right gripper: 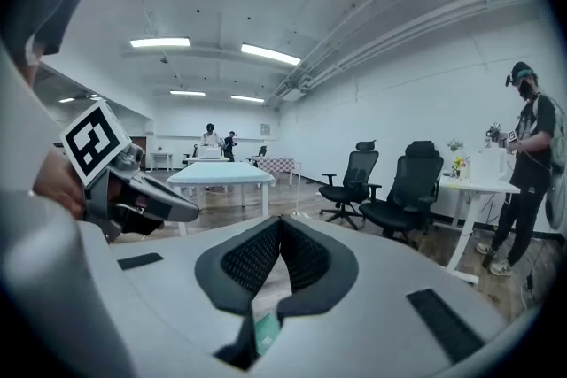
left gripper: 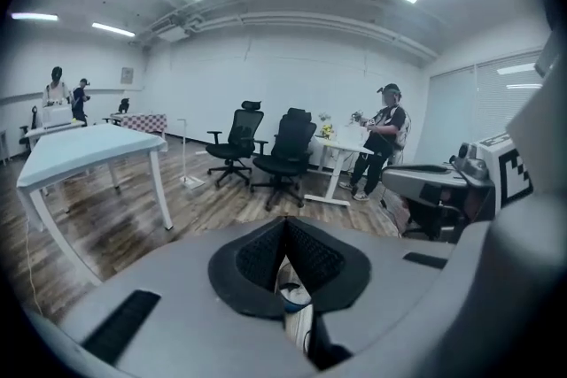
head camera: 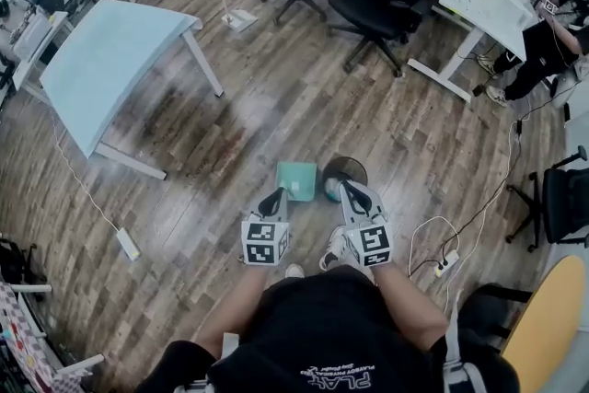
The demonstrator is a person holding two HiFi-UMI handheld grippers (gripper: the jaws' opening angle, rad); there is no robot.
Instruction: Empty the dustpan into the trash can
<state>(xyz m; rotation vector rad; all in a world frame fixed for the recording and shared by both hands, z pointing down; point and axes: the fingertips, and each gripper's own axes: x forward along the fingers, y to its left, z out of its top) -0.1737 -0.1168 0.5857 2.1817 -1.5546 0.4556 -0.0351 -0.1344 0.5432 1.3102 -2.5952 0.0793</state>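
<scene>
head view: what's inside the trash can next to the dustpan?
The trash can interior reads dark, with a pale bluish patch at its left edge; what that is I cannot tell. The right gripper covers the near side, so anything there is hidden.

Only legible txt: white print on the black shirt [head camera: 342, 372], bottom of head view. It sits upside down to the camera; big letters approx. "PLA…", and the smaller line beside it is too tiny to read.

Left cube [head camera: 265, 241] on the left gripper [head camera: 273, 200] and right cube [head camera: 373, 244] on the right gripper [head camera: 350, 190] carry b/w square marker patterns: codes only, no letters or nos. Same patterns show at the edge of each gripper view.

Items on the far desk [head camera: 479, 3]: too small to read.
</scene>
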